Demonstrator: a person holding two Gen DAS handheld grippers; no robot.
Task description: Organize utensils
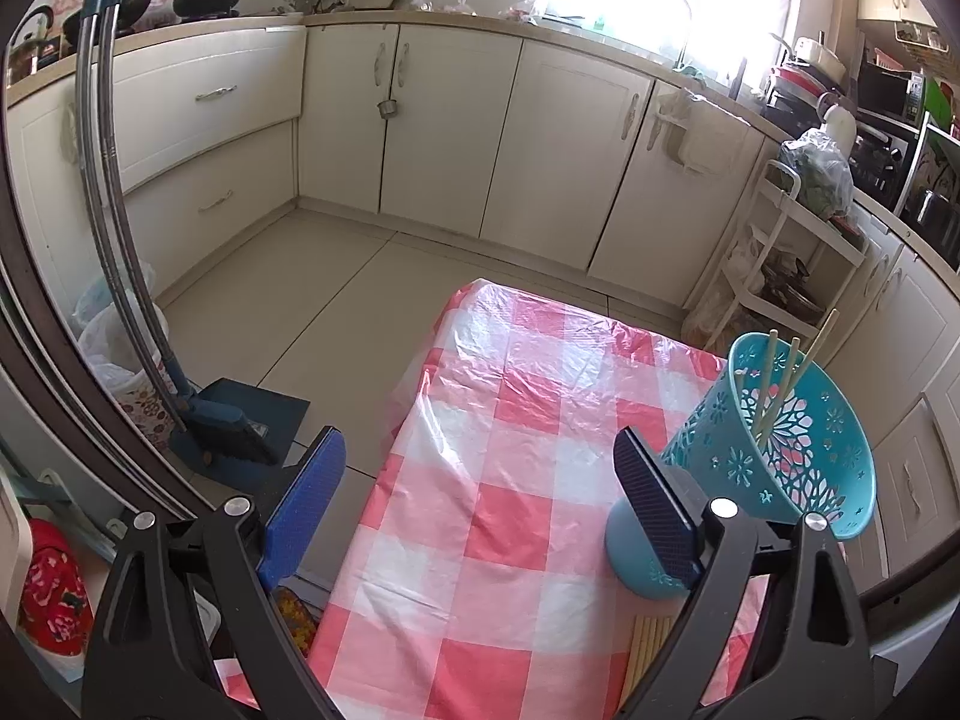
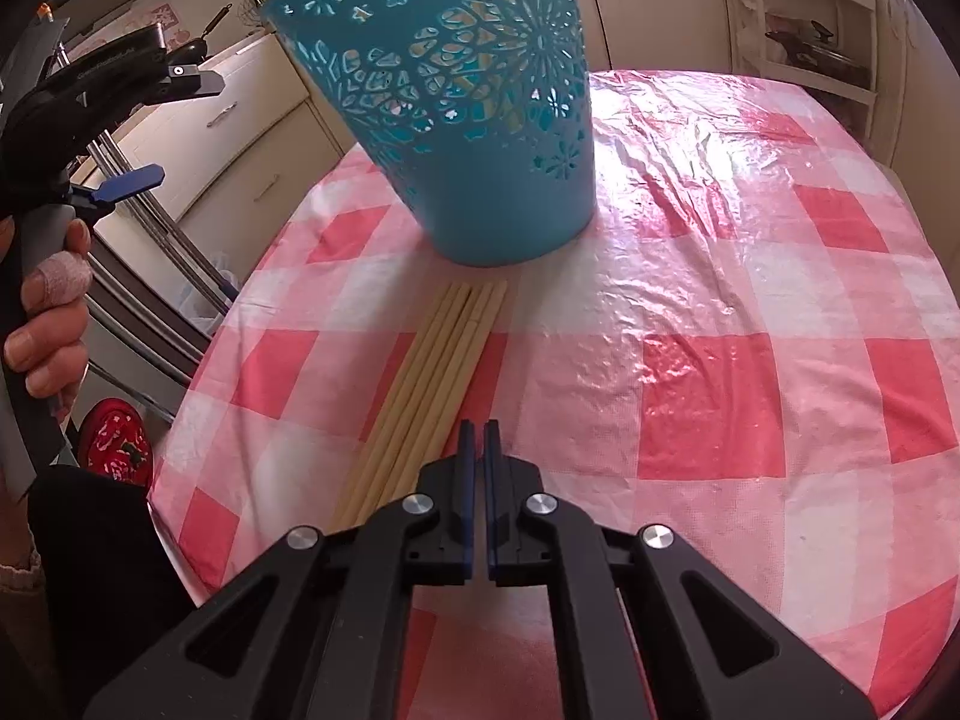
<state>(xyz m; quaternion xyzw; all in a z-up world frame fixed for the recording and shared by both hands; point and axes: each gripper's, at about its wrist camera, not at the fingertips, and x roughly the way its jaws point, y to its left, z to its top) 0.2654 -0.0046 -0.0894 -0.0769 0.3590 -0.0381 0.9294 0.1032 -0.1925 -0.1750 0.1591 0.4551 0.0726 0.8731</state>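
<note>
On my right wrist view, the right gripper [image 2: 479, 438] has its jaws pressed together with nothing between them, their tips hanging just over the near right edge of a bundle of pale wooden chopsticks [image 2: 432, 372]. Whether the tips touch the sticks I cannot tell. The chopsticks lie side by side on the counter, which is covered in a red-and-white checked plastic cloth [image 2: 720, 300], and their far ends stop just short of the base of a turquoise cut-out utensil holder [image 2: 456, 120]. The holder stands upright on the cloth, far from me and a little left of centre.

At the left edge of that view, a hand [image 2: 48, 324] with a bandaged finger grips the handle of the left gripper [image 2: 135, 129], whose jaws stand spread.

In my left wrist view those jaws are wide apart and empty. The right blue pad [image 1: 657, 510] sits just in front of the holder's base; contact is unclear. Several chopsticks [image 1: 774, 384] already stand inside the holder, leaning against its rim. The loose bundle shows at the bottom, near the holder's foot.
</note>
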